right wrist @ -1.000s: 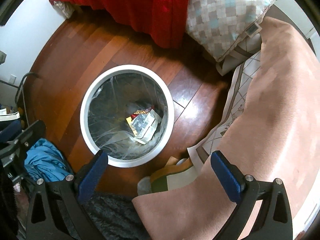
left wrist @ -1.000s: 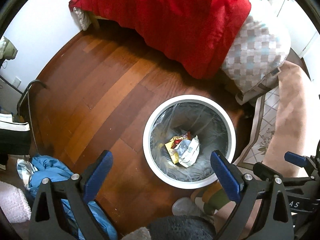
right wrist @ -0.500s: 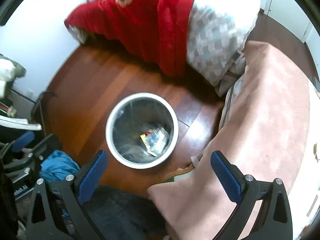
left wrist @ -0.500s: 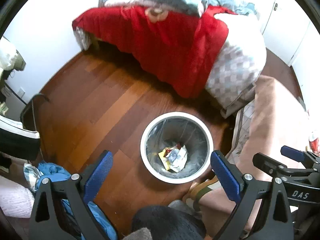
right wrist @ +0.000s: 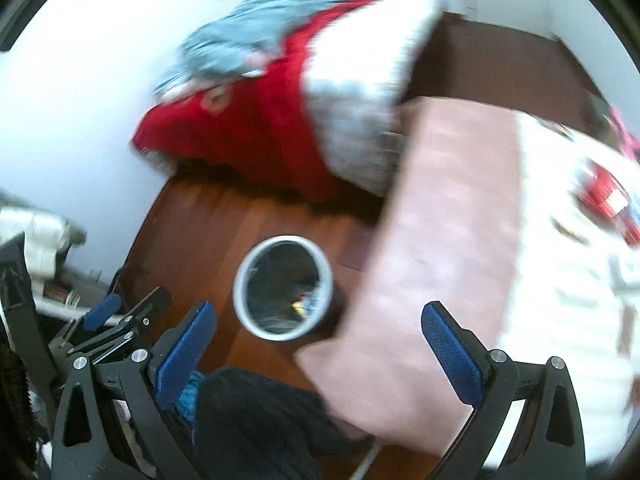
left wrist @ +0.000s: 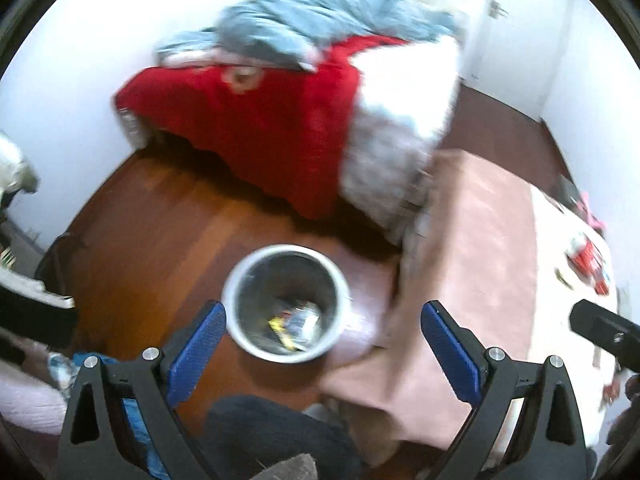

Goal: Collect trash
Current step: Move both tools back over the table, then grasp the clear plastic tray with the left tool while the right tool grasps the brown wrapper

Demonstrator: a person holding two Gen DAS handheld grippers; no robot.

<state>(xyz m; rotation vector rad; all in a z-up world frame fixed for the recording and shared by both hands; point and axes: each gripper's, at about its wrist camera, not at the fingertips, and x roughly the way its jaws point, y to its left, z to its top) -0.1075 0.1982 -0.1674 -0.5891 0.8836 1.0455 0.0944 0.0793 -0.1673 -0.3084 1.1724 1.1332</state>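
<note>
A white-rimmed trash bin (left wrist: 240, 320) (right wrist: 242, 300) with a clear liner stands on the wooden floor, with crumpled wrappers (left wrist: 294, 324) (right wrist: 306, 305) at its bottom. High above it, my left gripper (left wrist: 324, 352) is open with nothing between its blue pads. My right gripper (right wrist: 320, 354) is also open and empty, over the bin's right side and the pink cover. A red and white wrapper (left wrist: 588, 262) (right wrist: 612, 200) lies on the white surface at the far right. Both views are blurred by motion.
A bed with a red blanket (left wrist: 260, 120) (right wrist: 256, 140), a checked quilt (left wrist: 384, 168) and a blue cover stands behind the bin. A pink cloth (left wrist: 472, 248) (right wrist: 440, 240) drapes to the right. Blue fabric (left wrist: 132, 412) and clutter lie at the lower left.
Both grippers have risen well away from the bin, which now looks smaller, and tilted up and rightward. The white surface with the red wrapper has come into view.
</note>
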